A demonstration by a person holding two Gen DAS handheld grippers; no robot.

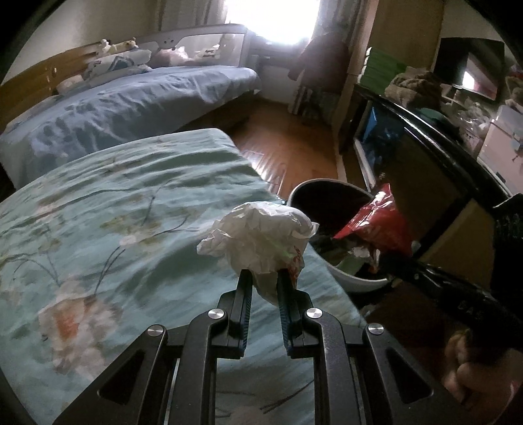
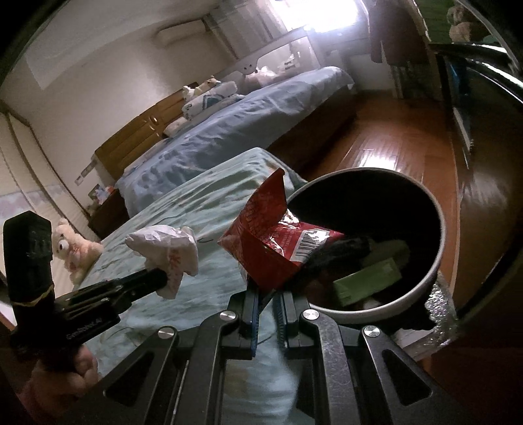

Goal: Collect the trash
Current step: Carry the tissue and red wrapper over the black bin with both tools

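Crumpled white plastic bag [image 1: 261,242], red-printed.

Two beds [image 1: 130,98], wooden floor [image 1: 281,144], bright window [image 1: 271,19]

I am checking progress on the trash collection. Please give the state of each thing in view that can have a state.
Left gripper: shut on crumpled white paper wad, held above the floral bedspread.
Right gripper: shut on red foil snack bag, at the bin's rim.
Round grey trash bin: open, partly filled.
Green carton: lying inside the bin.
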